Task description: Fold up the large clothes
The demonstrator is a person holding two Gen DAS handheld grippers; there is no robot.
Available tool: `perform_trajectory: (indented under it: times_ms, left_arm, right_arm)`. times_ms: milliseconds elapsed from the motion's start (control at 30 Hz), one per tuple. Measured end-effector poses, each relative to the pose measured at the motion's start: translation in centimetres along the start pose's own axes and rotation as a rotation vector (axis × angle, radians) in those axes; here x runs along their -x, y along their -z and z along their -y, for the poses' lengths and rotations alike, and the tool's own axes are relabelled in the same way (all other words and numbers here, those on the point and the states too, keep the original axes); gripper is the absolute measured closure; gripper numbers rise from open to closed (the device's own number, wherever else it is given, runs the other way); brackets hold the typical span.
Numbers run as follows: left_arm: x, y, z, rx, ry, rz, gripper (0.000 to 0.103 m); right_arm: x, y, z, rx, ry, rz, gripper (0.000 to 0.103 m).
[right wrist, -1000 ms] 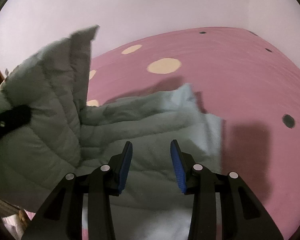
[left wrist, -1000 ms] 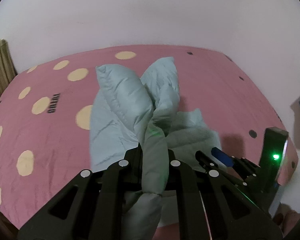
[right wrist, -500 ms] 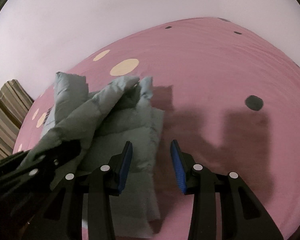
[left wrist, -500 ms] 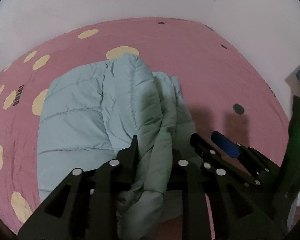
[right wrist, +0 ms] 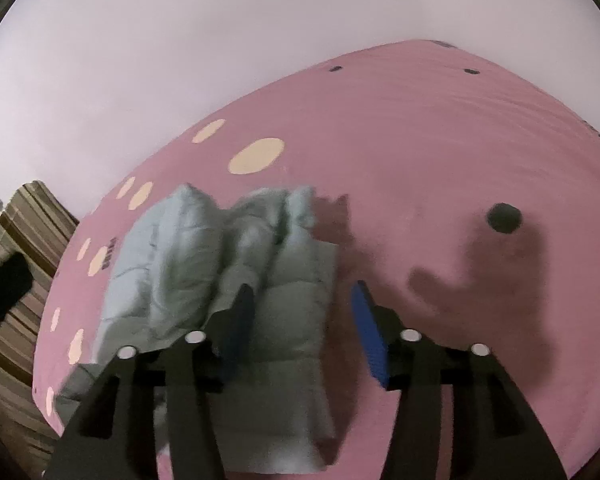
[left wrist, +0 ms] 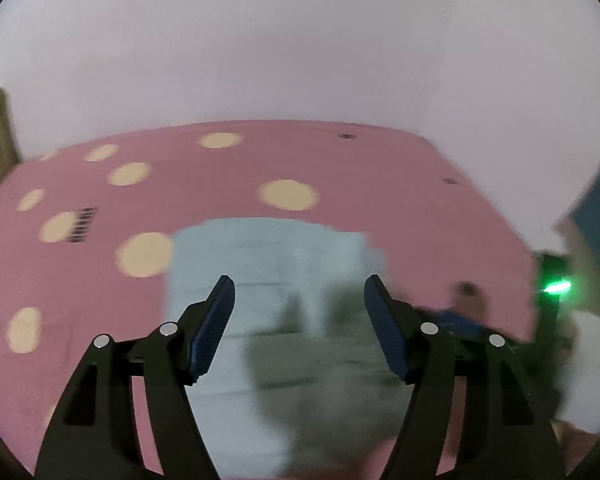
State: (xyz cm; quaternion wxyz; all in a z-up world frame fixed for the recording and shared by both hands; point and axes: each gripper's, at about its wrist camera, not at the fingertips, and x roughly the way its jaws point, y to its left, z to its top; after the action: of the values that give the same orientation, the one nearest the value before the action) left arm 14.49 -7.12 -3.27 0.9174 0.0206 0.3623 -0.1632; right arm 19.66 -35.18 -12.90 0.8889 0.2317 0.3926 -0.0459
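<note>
A pale blue quilted jacket (left wrist: pixel 268 276) lies bunched and partly folded on a bed covered by a pink sheet (left wrist: pixel 400 200) printed with cream dots, as seen from two hand-held tools. The left tool (left wrist: pixel 299 296) hangs over the jacket with its jaws spread wide, having just been opening; nothing is pinched between its blue pads (left wrist: pixel 214 332), and the fabric lies below them rather than in them (this view is blurred by motion). The right tool (right wrist: pixel 302 300) is likewise parted, its jaws having just widened, and it sits above the jacket's right edge (right wrist: pixel 296 280) without clamping it; its left finger is over the cloth, its right finger over bare sheet. From the right wrist view the jacket shows puffy ridges heaped toward its far end. A dark round dot (right wrist: pixel 504 218) marks the sheet to the right of the jacket, and a striped fabric (right wrist: pixel 24 216) shows past the bed's left edge.
</note>
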Motion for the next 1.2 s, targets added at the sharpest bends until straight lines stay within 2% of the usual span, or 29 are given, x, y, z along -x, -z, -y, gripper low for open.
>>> perform_trajectory:
  times_ms: [100,167,367,400,433,467,533,667,767,933,1033,1200]
  left_arm:
    - [-1.2,1.0,-4.0,0.057,-0.071,-0.008,0.036]
    - [-2.0,1.7,-6.2,0.102,-0.090,-0.027,0.036]
    - [-4.2,3.5,-10.3,0.189,-0.084,-0.078,0.036]
    - [-4.3,3.8,-10.7,0.195,-0.076,-0.085,0.036]
    - [-4.3,3.9,-11.0,0.199,-0.066,-0.090,0.036]
    - [-4.5,3.9,-11.0,0.204,-0.056,-0.093,0.036]
    - [-4.8,4.0,-10.8,0.211,-0.029,-0.095,0.036]
    - [-5.0,3.9,-9.5,0.199,0.027,-0.086,0.036]
    - [-6.2,4.2,-8.0,0.169,0.058,-0.111,0.036]
    - [-9.5,5.3,-6.3,0.132,0.042,-0.181,0.036]
    - [-11.2,6.1,-6.1,0.136,0.041,-0.213,0.031]
    - [-12.9,7.1,-5.8,0.110,0.028,-0.234,0.029]
  right_arm:
    - [-0.4,-0.1,-1.9,0.035,-0.021,-0.010,0.042]
    - [-1.2,-0.2,-3.2,0.040,-0.051,-0.031,0.036]
    - [-4.5,0.6,-5.5,0.054,-0.055,-0.132,0.035]
    - [-4.9,0.8,-5.7,0.052,-0.062,-0.138,0.038]
    - [-5.0,0.9,-5.8,0.050,-0.064,-0.139,0.061]
    - [-5.3,1.0,-6.0,0.054,-0.081,-0.153,0.076]
    - [-5.0,0.8,-6.2,0.064,-0.111,-0.161,0.086]
    - [-3.7,-0.1,-5.3,0.066,-0.106,-0.127,0.088]
    - [-3.7,-0.2,-4.3,0.086,-0.050,-0.117,0.088]
    - [-5.7,0.5,-3.1,0.108,0.018,-0.137,0.087]
    - [-7.1,1.1,-2.4,0.122,0.042,-0.148,0.087]
    - [-8.7,1.9,-1.1,0.100,0.032,-0.158,0.086]
